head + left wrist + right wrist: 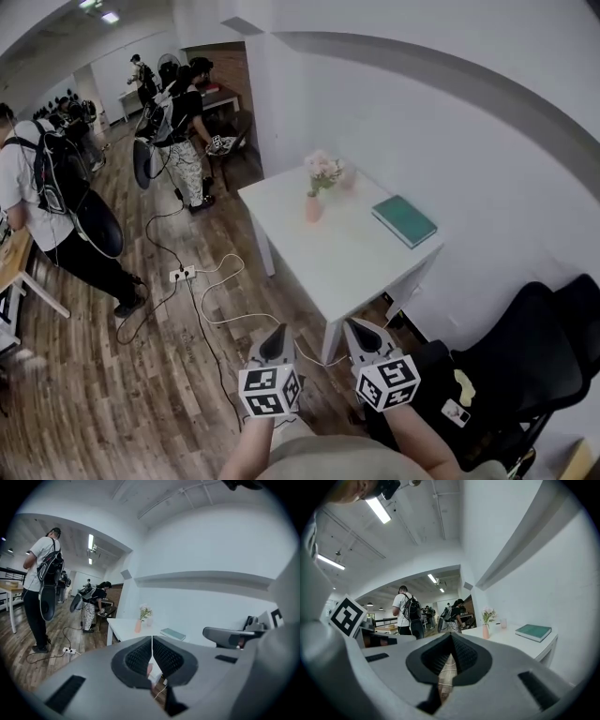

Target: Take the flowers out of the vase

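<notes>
Head view: the left gripper [277, 343] and the right gripper [365, 336] are held low and side by side, just short of the near corner of a white table [330, 262]. Both pairs of jaws are clenched, pad against pad, and no object is grasped by either.

The flowers [324, 170] are found well apart from both tools, ahead of them at the far end of the table, where they are kept in the vase [313, 208] near the wall. A long stretch of tabletop is left between tools and vase.

A black chair [525, 347] is placed just beside the right gripper. A white cable [217, 298] is trailed over the wood floor to a power strip [182, 275] left of the table. A green book [404, 221] is laid near the table's right edge. A small pale cup [348, 180], possibly glass, is set just behind the vase. People with backpacks [56, 202] are seen farther off.

The flowers are shown as pale pink blooms with green leaves, upright in a slim pink vase.
</notes>
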